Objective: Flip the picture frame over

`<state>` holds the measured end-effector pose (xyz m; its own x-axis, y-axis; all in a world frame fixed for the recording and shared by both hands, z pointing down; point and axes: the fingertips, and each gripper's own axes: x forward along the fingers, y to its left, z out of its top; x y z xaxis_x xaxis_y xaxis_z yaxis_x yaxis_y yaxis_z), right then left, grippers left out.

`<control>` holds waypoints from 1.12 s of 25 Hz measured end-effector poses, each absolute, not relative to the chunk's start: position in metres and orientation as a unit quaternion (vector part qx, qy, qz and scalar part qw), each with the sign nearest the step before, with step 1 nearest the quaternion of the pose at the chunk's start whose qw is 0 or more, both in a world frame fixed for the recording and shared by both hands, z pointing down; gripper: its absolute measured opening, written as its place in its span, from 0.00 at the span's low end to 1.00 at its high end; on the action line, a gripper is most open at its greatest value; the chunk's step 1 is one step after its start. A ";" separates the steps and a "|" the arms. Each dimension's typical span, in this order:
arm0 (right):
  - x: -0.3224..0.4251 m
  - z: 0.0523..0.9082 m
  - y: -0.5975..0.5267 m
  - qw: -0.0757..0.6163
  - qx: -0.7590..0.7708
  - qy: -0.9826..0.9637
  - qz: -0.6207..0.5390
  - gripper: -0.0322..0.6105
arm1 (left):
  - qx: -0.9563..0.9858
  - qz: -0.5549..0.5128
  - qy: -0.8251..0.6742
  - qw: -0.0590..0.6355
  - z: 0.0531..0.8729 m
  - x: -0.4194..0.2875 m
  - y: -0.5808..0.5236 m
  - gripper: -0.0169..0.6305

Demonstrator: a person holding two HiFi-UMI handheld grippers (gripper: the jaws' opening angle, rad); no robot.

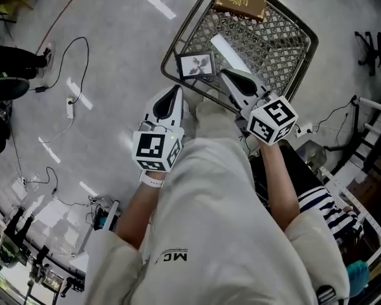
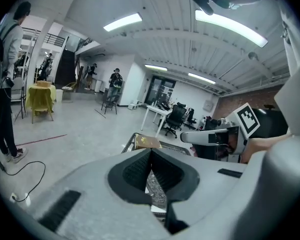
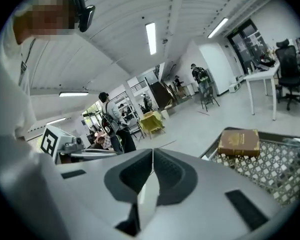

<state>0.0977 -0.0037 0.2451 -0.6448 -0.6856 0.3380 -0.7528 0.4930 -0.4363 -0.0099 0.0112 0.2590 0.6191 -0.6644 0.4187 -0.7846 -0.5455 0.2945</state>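
Wire tray [image 1: 273, 37] holds picture frame [image 1: 195, 65] just beyond left gripper [image 1: 176, 89] (closed).

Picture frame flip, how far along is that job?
Nothing looks done: the picture frame sits picture side up on the mesh table. Nothing is in hand: the left gripper and right gripper hover near it, jaws together and empty. Left: grasp the frame and turn it over.
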 end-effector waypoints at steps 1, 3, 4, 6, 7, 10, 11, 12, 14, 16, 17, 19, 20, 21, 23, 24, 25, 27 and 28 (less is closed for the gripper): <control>0.097 0.236 -0.002 0.060 0.422 -0.863 0.270 0.09 | 0.870 0.125 -0.418 0.229 0.253 -0.011 0.010 0.06; 0.097 0.218 0.002 0.057 0.434 -0.864 0.249 0.08 | 0.874 0.120 -0.415 0.223 0.240 -0.012 0.010 0.06; 0.097 0.210 0.004 0.055 0.441 -0.863 0.238 0.08 | 0.877 0.120 -0.412 0.218 0.234 -0.011 0.011 0.06; 0.099 0.195 0.009 0.050 0.455 -0.861 0.220 0.08 | 0.883 0.122 -0.404 0.204 0.223 -0.010 0.014 0.06; 0.100 0.188 0.012 0.046 0.462 -0.860 0.212 0.08 | 0.886 0.123 -0.401 0.197 0.218 -0.009 0.014 0.06; 0.102 0.174 0.020 0.035 0.486 -0.850 0.199 0.08 | 0.891 0.124 -0.397 0.183 0.207 -0.011 0.016 0.06; 0.103 0.171 0.023 0.030 0.493 -0.846 0.200 0.08 | 0.893 0.124 -0.396 0.177 0.202 -0.013 0.016 0.06; 0.103 0.168 0.026 0.025 0.499 -0.843 0.200 0.08 | 0.895 0.123 -0.394 0.170 0.196 -0.014 0.016 0.06; 0.103 0.160 0.033 0.016 0.509 -0.838 0.195 0.08 | 0.900 0.120 -0.388 0.157 0.185 -0.015 0.018 0.06; 0.103 0.155 0.039 0.011 0.517 -0.835 0.187 0.08 | 0.904 0.115 -0.382 0.150 0.176 -0.017 0.020 0.06; 0.102 0.153 0.041 0.010 0.519 -0.834 0.184 0.08 | 0.905 0.113 -0.383 0.151 0.172 -0.020 0.022 0.06; 0.099 0.153 0.043 0.009 0.521 -0.835 0.179 0.08 | 0.903 0.107 -0.387 0.152 0.166 -0.027 0.025 0.06; 0.098 0.152 0.044 0.009 0.522 -0.835 0.176 0.08 | 0.902 0.105 -0.390 0.150 0.162 -0.030 0.026 0.06; 0.098 0.152 0.045 0.009 0.523 -0.835 0.173 0.08 | 0.902 0.103 -0.393 0.147 0.159 -0.033 0.027 0.06; 0.097 0.152 0.047 0.013 0.527 -0.834 0.166 0.08 | 0.901 0.102 -0.396 0.142 0.156 -0.038 0.029 0.06; 0.096 0.152 0.048 0.017 0.528 -0.834 0.162 0.08 | 0.902 0.103 -0.396 0.140 0.156 -0.039 0.029 0.06; 0.096 0.152 0.049 0.020 0.529 -0.834 0.158 0.08 | 0.902 0.104 -0.395 0.139 0.157 -0.040 0.029 0.06; 0.095 0.152 0.048 0.022 0.530 -0.834 0.154 0.08 | 0.903 0.107 -0.393 0.137 0.159 -0.040 0.029 0.06; 0.095 0.152 0.047 0.022 0.530 -0.834 0.154 0.08 | 0.903 0.108 -0.392 0.136 0.159 -0.040 0.029 0.06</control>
